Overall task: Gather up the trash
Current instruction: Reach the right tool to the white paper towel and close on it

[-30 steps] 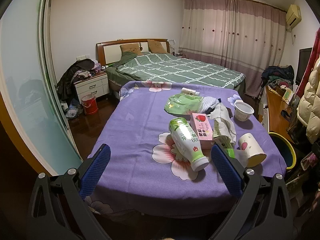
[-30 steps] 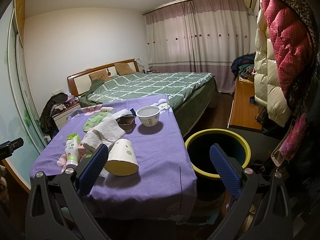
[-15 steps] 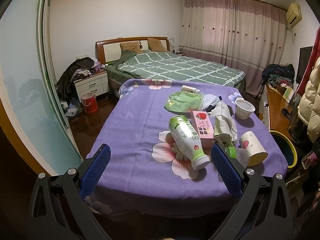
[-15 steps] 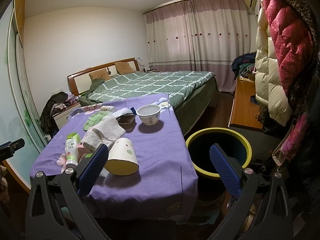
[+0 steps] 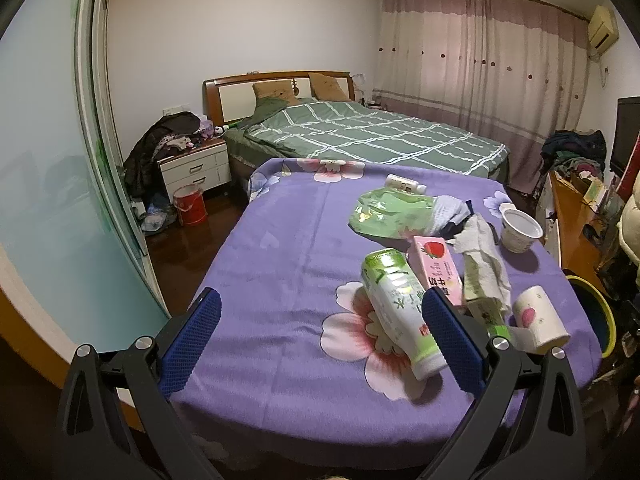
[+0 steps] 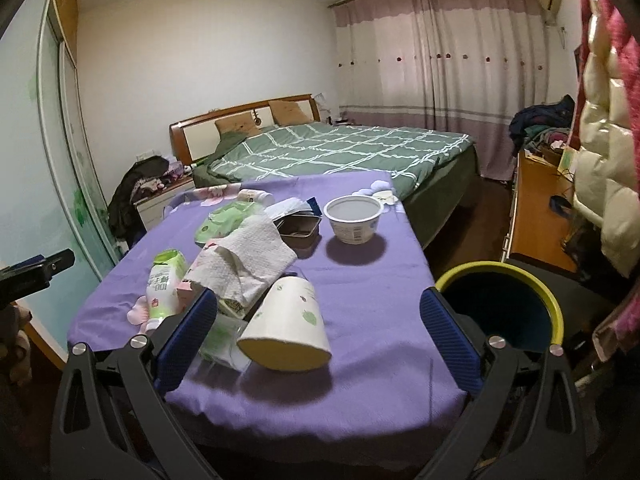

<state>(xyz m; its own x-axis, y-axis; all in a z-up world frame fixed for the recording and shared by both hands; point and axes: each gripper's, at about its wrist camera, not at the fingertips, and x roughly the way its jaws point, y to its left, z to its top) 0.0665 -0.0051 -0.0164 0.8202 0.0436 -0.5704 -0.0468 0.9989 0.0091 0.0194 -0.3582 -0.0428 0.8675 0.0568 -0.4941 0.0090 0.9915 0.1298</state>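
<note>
Both grippers hover wide apart and empty over the near edge of a table draped in a purple floral cloth (image 5: 280,264). The left gripper (image 5: 320,336) faces a green-and-white plastic bottle (image 5: 396,312) lying on its side, touching a pink strawberry carton (image 5: 436,264). Ahead of the right gripper (image 6: 320,328) a paper cup (image 6: 286,328) lies tipped over, beside a crumpled paper towel (image 6: 248,260); farther back stands a white tub (image 6: 352,220) near a dark tray (image 6: 300,228). A yellow-rimmed bin (image 6: 500,304) stands on the floor just right of the table
</note>
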